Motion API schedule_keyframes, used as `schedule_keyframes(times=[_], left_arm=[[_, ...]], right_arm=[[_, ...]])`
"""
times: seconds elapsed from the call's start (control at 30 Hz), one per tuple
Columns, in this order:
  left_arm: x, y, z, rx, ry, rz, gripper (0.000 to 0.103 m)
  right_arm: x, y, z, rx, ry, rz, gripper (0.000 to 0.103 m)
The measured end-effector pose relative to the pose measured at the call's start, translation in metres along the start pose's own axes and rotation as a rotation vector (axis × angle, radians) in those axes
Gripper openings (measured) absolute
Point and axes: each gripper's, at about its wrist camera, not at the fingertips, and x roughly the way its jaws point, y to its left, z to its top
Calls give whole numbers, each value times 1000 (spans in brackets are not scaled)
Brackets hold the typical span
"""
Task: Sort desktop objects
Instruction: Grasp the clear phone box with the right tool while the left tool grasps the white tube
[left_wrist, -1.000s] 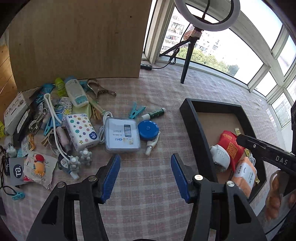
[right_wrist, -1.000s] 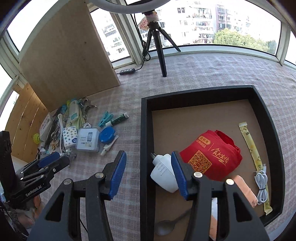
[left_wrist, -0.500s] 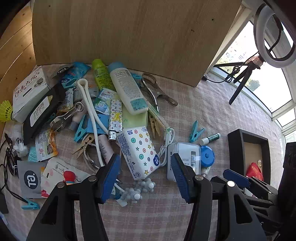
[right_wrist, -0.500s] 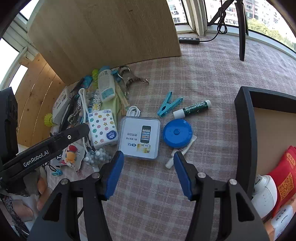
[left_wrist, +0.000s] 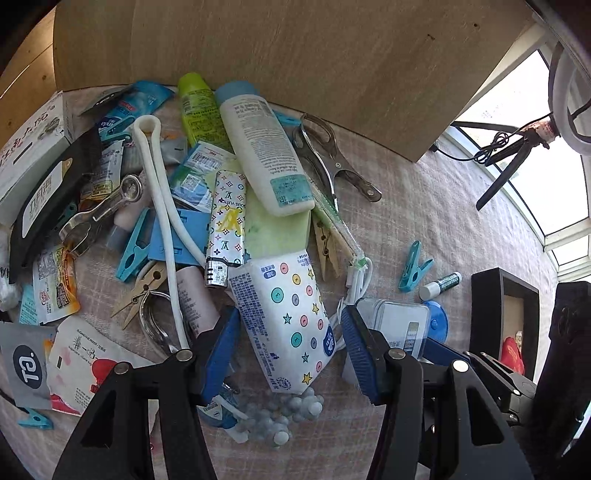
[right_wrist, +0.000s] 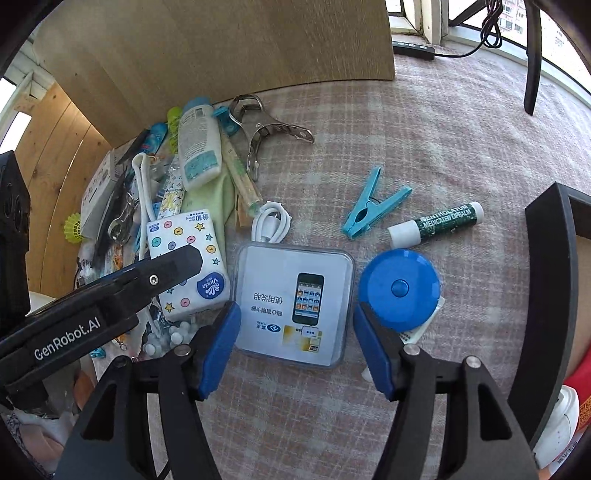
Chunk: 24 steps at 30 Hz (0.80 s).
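A pile of small desktop items lies on the checked cloth. My left gripper (left_wrist: 290, 354) points down over the white tissue pack (left_wrist: 291, 314) with coloured dots. Its jaws are closing, the pack lies between the blue pads, and no pad visibly presses on it. My right gripper (right_wrist: 295, 347) hangs over the clear plastic box (right_wrist: 291, 302) with a phone picture. Its jaws are opening and the box's near edge sits between them, untouched. A round blue tape measure (right_wrist: 400, 288) lies just right of the box. The black tray (right_wrist: 550, 295) stands at the right edge.
A green lip balm (right_wrist: 436, 223), a blue clothespin (right_wrist: 373, 206) and a coiled white cable (right_wrist: 271, 221) lie beyond the box. A white bottle (left_wrist: 264, 147), a lighter, clips and packets crowd the pile. A wooden board (left_wrist: 295, 55) stands behind it.
Both grippers have swung away from the black tray to the pile and come lower. The right jaws stand wider than before. Nothing has been picked up.
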Motion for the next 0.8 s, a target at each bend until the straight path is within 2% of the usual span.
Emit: schedule_keyframes(times=[0.13, 0.3, 0.47, 0.67, 0.8], left_arm=[[4, -1, 1, 6, 5, 4, 43], [8, 0, 2, -4, 6, 5, 40], [10, -2, 2, -11, 4, 7, 34], [10, -4, 3, -9, -1, 6, 28], [7, 0, 4, -17, -9, 3, 25]], right_arm=[[2, 4, 1, 7, -2, -6, 66], [6, 11, 0, -20, -7, -36, 70], [9, 15, 0, -33, -22, -39, 71], [13, 14, 5, 16, 10, -16, 72], [15, 21, 6, -1, 12, -35, 72]])
